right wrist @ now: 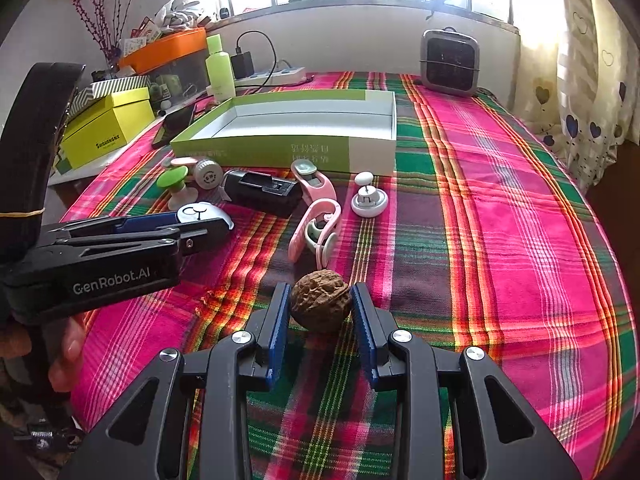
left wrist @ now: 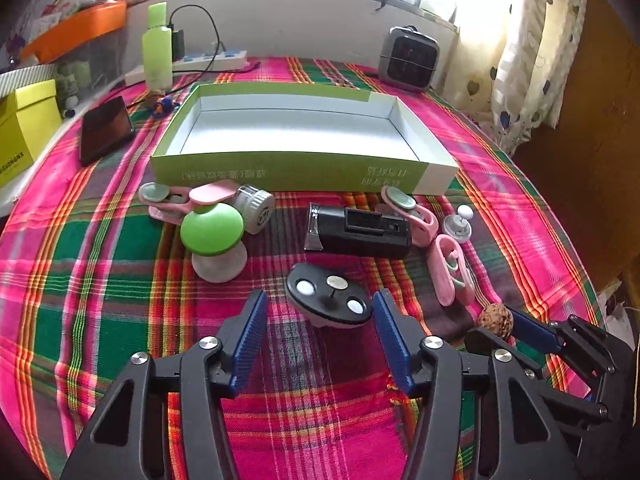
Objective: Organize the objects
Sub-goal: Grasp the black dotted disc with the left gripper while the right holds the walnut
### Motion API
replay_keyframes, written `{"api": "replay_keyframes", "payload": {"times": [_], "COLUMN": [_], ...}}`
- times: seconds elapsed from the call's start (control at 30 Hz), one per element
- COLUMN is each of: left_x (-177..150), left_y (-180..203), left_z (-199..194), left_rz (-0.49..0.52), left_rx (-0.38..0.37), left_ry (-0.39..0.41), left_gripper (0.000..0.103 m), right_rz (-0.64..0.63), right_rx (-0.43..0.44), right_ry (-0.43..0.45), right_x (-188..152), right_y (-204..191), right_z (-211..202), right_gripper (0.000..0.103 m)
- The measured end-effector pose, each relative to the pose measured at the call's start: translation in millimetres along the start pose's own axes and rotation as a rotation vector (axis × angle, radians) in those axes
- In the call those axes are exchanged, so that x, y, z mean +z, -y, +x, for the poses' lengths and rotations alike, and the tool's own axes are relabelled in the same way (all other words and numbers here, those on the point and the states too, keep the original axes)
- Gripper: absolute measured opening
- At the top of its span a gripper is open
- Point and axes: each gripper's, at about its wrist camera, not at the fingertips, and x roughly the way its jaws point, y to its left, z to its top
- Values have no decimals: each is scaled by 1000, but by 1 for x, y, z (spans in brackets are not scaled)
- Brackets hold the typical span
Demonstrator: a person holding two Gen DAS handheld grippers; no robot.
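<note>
A: Objects, where are they? Quick.

B: Scattered on the plaid cloth (left wrist: 120,280), just in front of the green-and-white box (left wrist: 304,176), which sits open with a bare white floor. From my left camera, left to right: a green-topped mushroom-shaped piece (left wrist: 214,240), a pink clip (left wrist: 180,200) behind it, a grey ribbed cap (left wrist: 254,208), a black oblong device (left wrist: 360,230), another pink clip (left wrist: 408,212), a third pink piece (left wrist: 450,270) nearer me, and a small white round thing with a knob (left wrist: 458,226).

A: Left claw?

B: My left gripper (left wrist: 320,312) stands around a black oval disc (left wrist: 328,294) with three round spots on top. The blue pads (left wrist: 252,332) flank it on both sides, but there is a gap on each side, so nothing is grasped; released.

A: Right claw?

B: My right gripper (right wrist: 320,308) is clenched on a walnut (right wrist: 320,300). Both blue pads (right wrist: 280,320) press its sides. It's near the cloth; can't tell if it's lifted or resting.

A: The two claws, relative?

B: Close side by side. The walnut (left wrist: 496,320) shows at the right edge of my left view, and the left gripper (right wrist: 192,220) with a hand (right wrist: 64,344) under it shows at the left of my right view.
</note>
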Motion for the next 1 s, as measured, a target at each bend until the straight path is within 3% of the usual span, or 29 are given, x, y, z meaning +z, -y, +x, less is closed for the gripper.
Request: {"api": "replay_keyframes", "payload": {"times": [0.13,0.33,1.0], "left_x": [3,3,7], "left_y": [-4,-5,-15], "left_z": [2,3,-9], "left_rz": [-23,-35,-31], "left_rx": [-5,-17,-24], "left_ry": [1,4,33], "left_gripper": [34,27,25], "right_rz": [-2,-9,-40], "right_rx": [-2,1,20], "right_ry": [-2,-9,14], "right_x": [2,3,18], "right_y": [1,-2,-12], "right_z": [1,4,5], "right_gripper": [32,32,32]}}
